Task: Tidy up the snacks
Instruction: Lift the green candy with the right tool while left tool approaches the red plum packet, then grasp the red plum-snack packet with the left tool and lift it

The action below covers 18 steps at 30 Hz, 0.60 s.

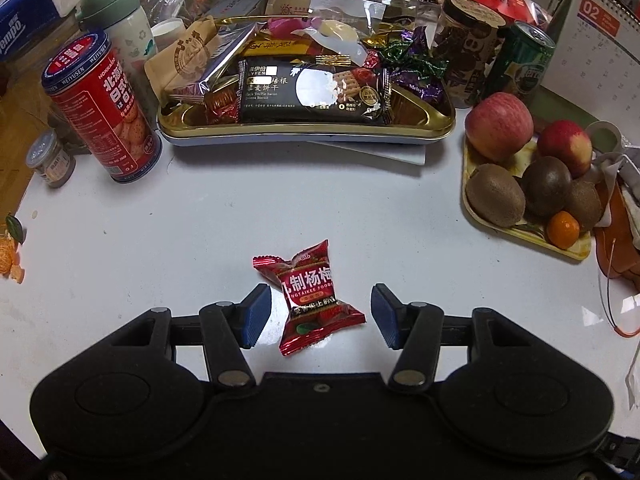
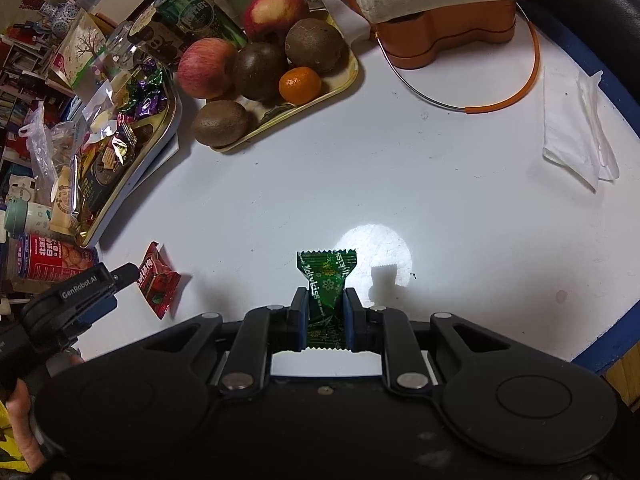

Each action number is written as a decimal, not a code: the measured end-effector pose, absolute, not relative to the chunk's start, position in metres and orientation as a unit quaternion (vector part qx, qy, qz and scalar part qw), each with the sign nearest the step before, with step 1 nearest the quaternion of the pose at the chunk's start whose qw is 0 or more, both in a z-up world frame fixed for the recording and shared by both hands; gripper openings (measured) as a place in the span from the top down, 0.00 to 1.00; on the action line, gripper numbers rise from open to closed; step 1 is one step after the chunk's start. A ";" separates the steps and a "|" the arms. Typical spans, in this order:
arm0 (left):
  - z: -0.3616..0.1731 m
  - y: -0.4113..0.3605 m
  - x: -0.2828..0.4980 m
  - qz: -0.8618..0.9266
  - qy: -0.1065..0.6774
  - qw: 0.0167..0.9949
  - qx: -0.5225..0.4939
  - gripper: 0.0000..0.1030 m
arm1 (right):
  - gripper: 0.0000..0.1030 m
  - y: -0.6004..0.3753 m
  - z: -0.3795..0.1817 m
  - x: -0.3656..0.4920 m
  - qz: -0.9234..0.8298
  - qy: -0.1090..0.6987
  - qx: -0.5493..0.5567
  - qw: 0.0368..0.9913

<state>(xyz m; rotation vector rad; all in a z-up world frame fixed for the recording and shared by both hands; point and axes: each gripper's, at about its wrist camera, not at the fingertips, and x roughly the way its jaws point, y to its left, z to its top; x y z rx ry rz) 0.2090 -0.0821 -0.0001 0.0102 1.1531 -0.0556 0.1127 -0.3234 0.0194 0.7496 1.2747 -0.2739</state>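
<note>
Left wrist view shows the left gripper (image 1: 321, 316) with its jaws spread apart and pointing steeply down at the white table (image 1: 200, 220); a red wrapped candy (image 1: 310, 296) lies flat on the table between the blue pads, and neither pad presses on it. From the right wrist view, the right gripper (image 2: 325, 312) is clamped on a green wrapped candy (image 2: 326, 280), whose crimped end sticks out toward 12 o'clock past the fingertips, seemingly clear of the table. At 12 o'clock from the left gripper sits the gold tray (image 1: 308, 130), already heaped with a black biscuit pack (image 1: 314, 90) and foil sweets. At 10 o'clock stands a red biscuit tin (image 1: 100, 108), and at 2 o'clock a plate of fruit (image 1: 520, 236). Judging by the full tray, most of the sorting looks done. What appears left is carrying the green candy to the tray and picking up the red one, the only loose snack seen lying on the open table.
</note>
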 end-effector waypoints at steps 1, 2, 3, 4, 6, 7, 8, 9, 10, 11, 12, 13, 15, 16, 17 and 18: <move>-0.001 -0.084 0.212 -0.022 0.548 0.836 0.008 0.42 | 0.81 -0.324 0.020 0.112 -0.125 0.579 0.343 0.729; -0.002 -0.087 0.215 -0.019 0.551 0.834 0.012 0.42 | 0.81 -0.325 0.020 0.111 -0.126 0.579 0.345 0.728; -0.003 -0.088 0.217 -0.015 0.553 0.833 0.015 0.41 | 0.81 -0.325 0.020 0.110 -0.125 0.578 0.347 0.728; -0.004 -0.090 0.218 -0.011 0.555 0.831 0.017 0.41 | 0.81 -0.326 0.021 0.109 -0.123 0.577 0.349 0.728; -0.006 -0.091 0.221 -0.006 0.561 0.828 0.020 0.41 | 0.81 -0.327 0.023 0.109 -0.121 0.575 0.351 0.729; -0.007 -0.090 0.222 -0.003 0.566 0.824 0.018 0.41 | 0.81 -0.327 0.024 0.108 -0.121 0.574 0.353 0.729; -0.008 -0.089 0.223 -0.002 0.571 0.821 0.013 0.41 | 0.81 -0.328 0.024 0.108 -0.120 0.572 0.355 0.729; -0.009 -0.087 0.223 -0.001 0.576 0.818 0.006 0.41 | 0.81 -0.329 0.025 0.108 -0.120 0.571 0.357 0.730; -0.010 -0.086 0.224 -0.001 0.580 0.815 0.001 0.41 | 0.81 -0.330 0.025 0.108 -0.120 0.570 0.358 0.730; -0.011 -0.084 0.225 0.002 0.583 0.813 -0.003 0.41 | 0.81 -0.331 0.025 0.108 -0.121 0.569 0.359 0.730; -0.011 -0.083 0.226 0.006 0.585 0.811 -0.006 0.41 | 0.81 -0.331 0.025 0.108 -0.122 0.568 0.360 0.730; -0.012 -0.082 0.227 0.011 0.587 0.809 -0.008 0.41 | 0.81 -0.333 0.026 0.108 -0.124 0.567 0.362 0.729; -0.013 -0.080 0.229 0.017 0.587 0.809 -0.012 0.41 | 0.81 -0.334 0.027 0.107 -0.126 0.564 0.366 0.730; -0.013 -0.079 0.229 0.020 0.587 0.809 -0.017 0.41 | 0.81 -0.334 0.028 0.106 -0.125 0.562 0.368 0.730; -0.014 -0.077 0.230 0.021 0.587 0.809 -0.025 0.41 | 0.81 -0.335 0.029 0.105 -0.124 0.561 0.370 0.730; -0.015 -0.076 0.230 0.020 0.587 0.808 -0.034 0.41 | 0.81 -0.335 0.030 0.105 -0.122 0.559 0.371 0.731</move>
